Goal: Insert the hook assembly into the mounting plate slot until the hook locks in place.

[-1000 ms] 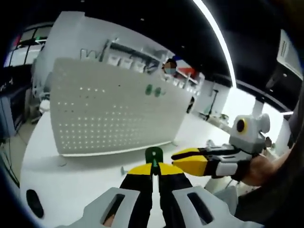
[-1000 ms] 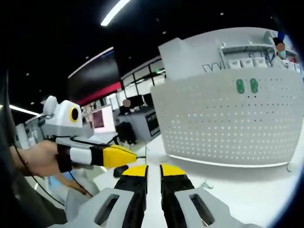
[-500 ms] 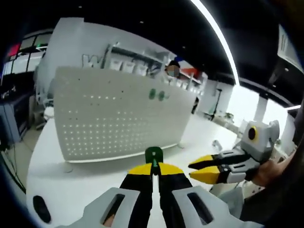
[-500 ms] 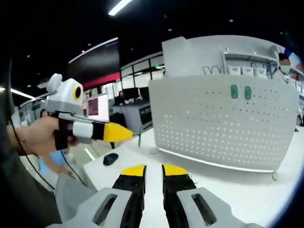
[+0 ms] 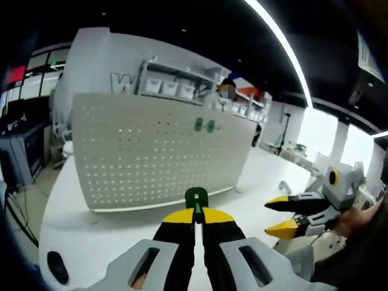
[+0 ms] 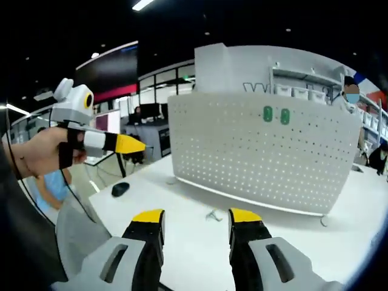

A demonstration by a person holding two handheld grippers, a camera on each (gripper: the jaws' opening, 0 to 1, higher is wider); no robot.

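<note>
Green plastic tab [image 5: 196,197] sticks up between the tips of the left gripper [image 5: 196,217], centre-bottom of the left gripper view. Jaws pressed together on it, so that's the hook assembly, I'd say, pinched & held upright. Can't make out the hook end itself; too small.

White perforated mounting plate [image 5: 159,154] stands upright on the white table [image 5: 109,233], filling the middle of that frame, dead ahead of the left gripper along its jaw line but well apart from it. Two green pieces [image 5: 205,126] are already fixed on the plate, upper right of its face; in the right gripper view they sit upper centre [image 6: 276,114].

Right gripper [image 6: 196,216]: jaws spread wide, nothing between them, bottom of its own view. It also shows at lower right of the left gripper view [image 5: 285,215], off to the side, yellow tips parted. Left gripper appears at mid-left of the right gripper view [image 6: 143,145], held by a hand [image 6: 37,152].

Small metal bit [image 6: 213,215] lies on the table near the plate's foot, and a dark mouse-like thing [image 6: 120,189] at left.

Key relation: plate lies straight fwd of the loaded left gripper, tab's long axis roughly parallel to the plate face. Left hand has the part, so probably it does the approach; which slot is meant I can't tell.
</note>
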